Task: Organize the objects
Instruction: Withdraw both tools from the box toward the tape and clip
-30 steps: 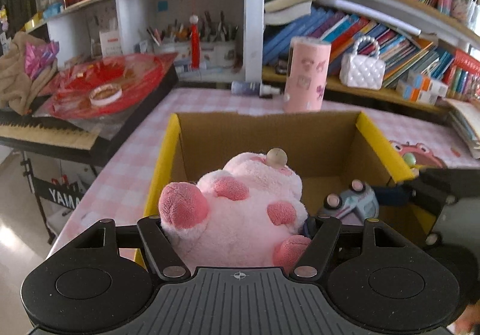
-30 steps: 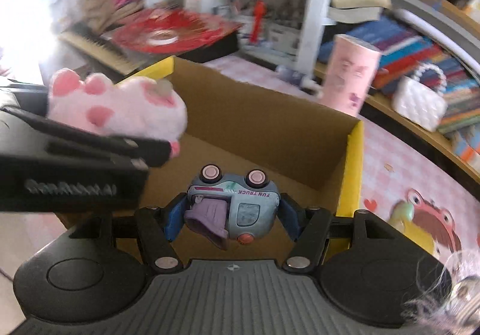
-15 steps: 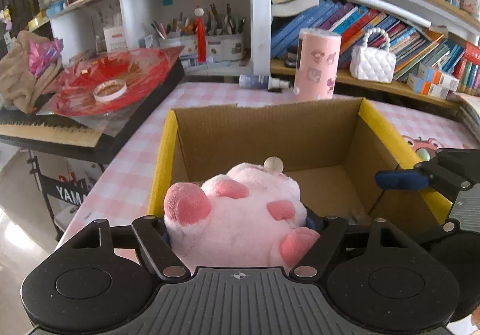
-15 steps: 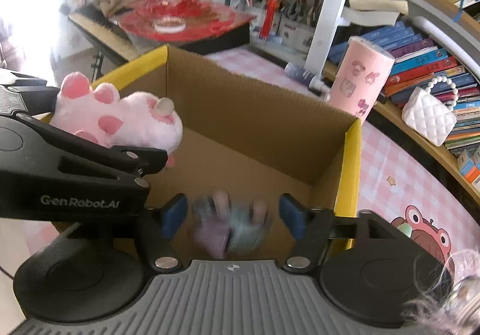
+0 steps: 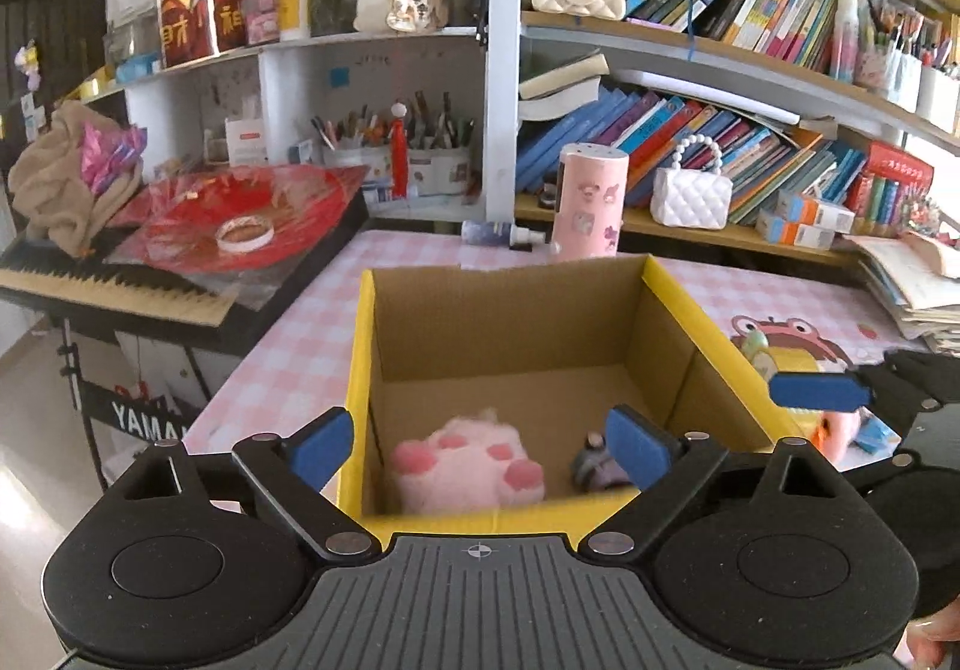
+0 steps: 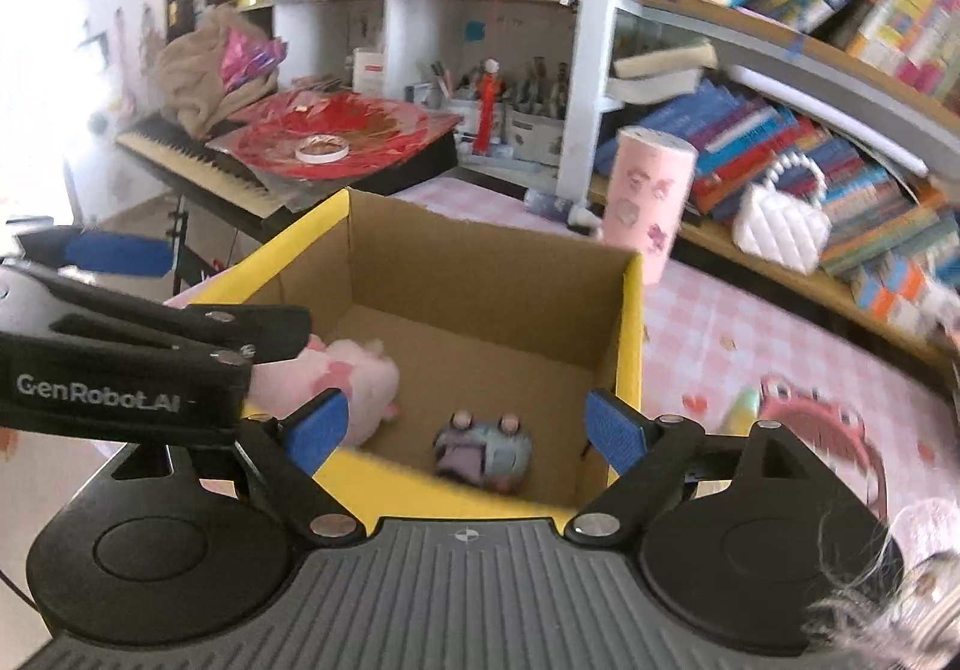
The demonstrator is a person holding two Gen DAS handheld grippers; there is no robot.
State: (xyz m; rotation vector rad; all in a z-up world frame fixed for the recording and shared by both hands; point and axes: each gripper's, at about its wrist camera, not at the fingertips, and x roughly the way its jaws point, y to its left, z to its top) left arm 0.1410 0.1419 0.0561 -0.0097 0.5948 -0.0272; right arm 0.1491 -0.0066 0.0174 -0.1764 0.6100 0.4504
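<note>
Okay, drop step: both grippers, left gripper [image 5: 480, 445] and right gripper [image 6: 465, 433], just opened, empty; plush [image 5: 471, 469] and toy truck [image 6: 483, 451] in box [image 5: 516, 310]. Next: fetch another item.

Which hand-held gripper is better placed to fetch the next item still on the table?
Right, probably: the leftover items lie right of the cardboard box, on its side.
</note>
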